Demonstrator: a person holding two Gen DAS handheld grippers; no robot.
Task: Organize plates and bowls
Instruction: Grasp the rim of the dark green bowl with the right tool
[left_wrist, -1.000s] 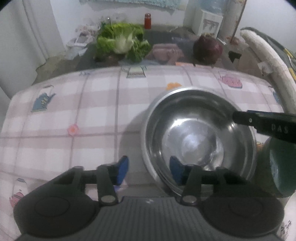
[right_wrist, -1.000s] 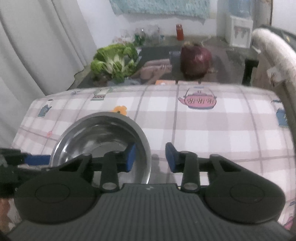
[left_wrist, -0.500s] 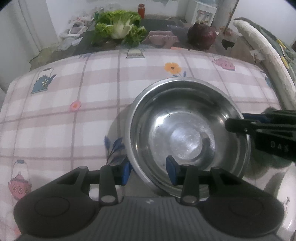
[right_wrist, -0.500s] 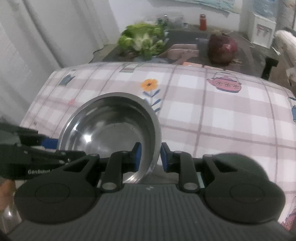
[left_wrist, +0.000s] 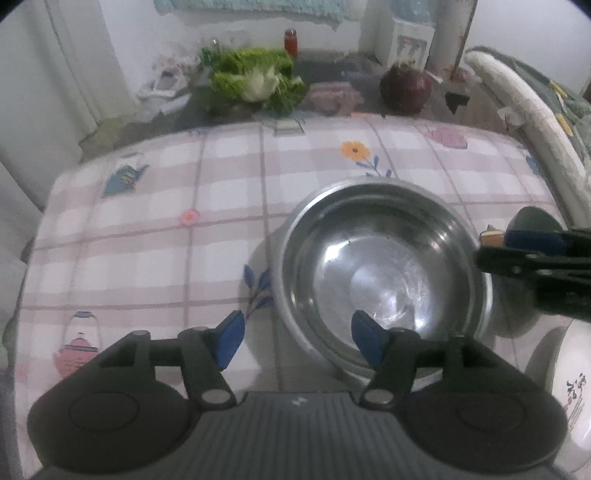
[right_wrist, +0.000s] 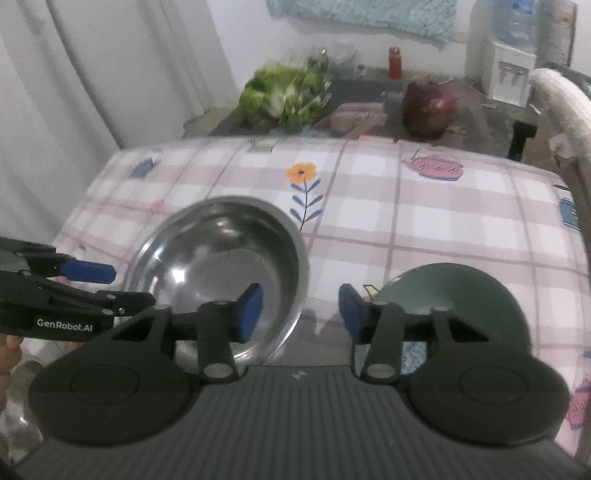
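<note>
A steel bowl (left_wrist: 384, 273) (right_wrist: 221, 273) rests on the pink checked tablecloth (left_wrist: 147, 236). My left gripper (left_wrist: 298, 339) straddles its near left rim; the jaws are opening and the blue pads stand off the metal. My right gripper (right_wrist: 301, 314) straddles the bowl's right rim the same way, jaws opening, pads not touching it. Each gripper shows in the other's view: the right gripper (left_wrist: 493, 249) at the bowl's right edge, the left gripper (right_wrist: 133, 286) at its left edge. A green bowl (right_wrist: 461, 295) lies just right of the steel one.
A white patterned bowl (left_wrist: 565, 387) sits at the near right corner. Behind the table, a dark counter holds leafy greens (left_wrist: 255, 79), a red cabbage (left_wrist: 406, 88) and a red bottle (left_wrist: 290, 40). A padded chair back (left_wrist: 524, 110) rises on the right, curtains (right_wrist: 92, 74) on the left.
Half a second ago both grippers pinched the steel bowl's rim. Both have since let go, their jaws have spread wide, and both have drawn back a little.
</note>
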